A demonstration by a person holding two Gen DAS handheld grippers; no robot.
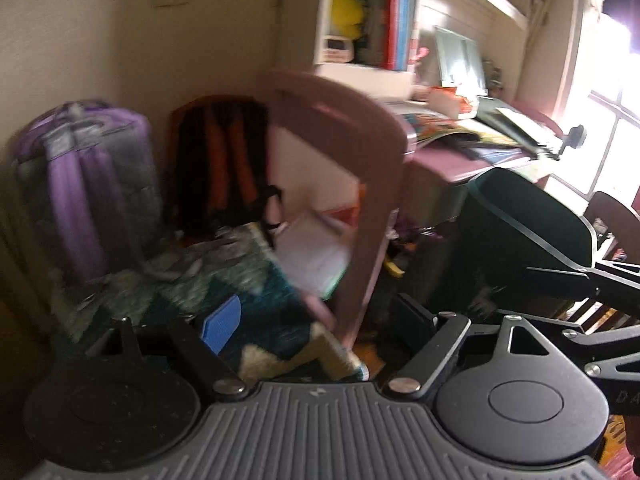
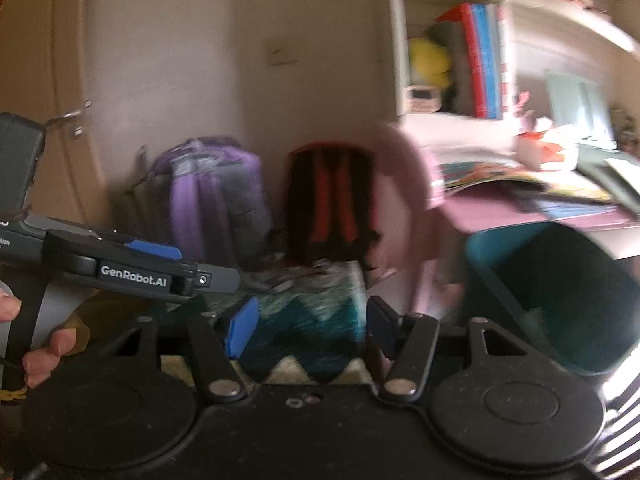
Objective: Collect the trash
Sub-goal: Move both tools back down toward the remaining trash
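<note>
Against the far wall, you face a purple backpack (image 2: 212, 196), then a red-and-black backpack (image 2: 332, 204). Your left gripper (image 1: 320, 320) and right gripper (image 2: 308, 328) both stand wide, holding nothing. Rightmost, the teal trash bin (image 2: 560, 292) sits under the pink desk (image 2: 520, 208).

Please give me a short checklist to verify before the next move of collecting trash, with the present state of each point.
1. Left gripper empty, jaws apart: ok.
2. Right gripper empty, jaws apart: ok.
3. Teal bin in view beside the pink desk: ok.
4. Bin's contents visible: cannot tell, the inside is dark.
5. A piece of trash picked out as target: cannot tell, both views are blurred.
6. Backpacks standing apart from both grippers: ok.
</note>
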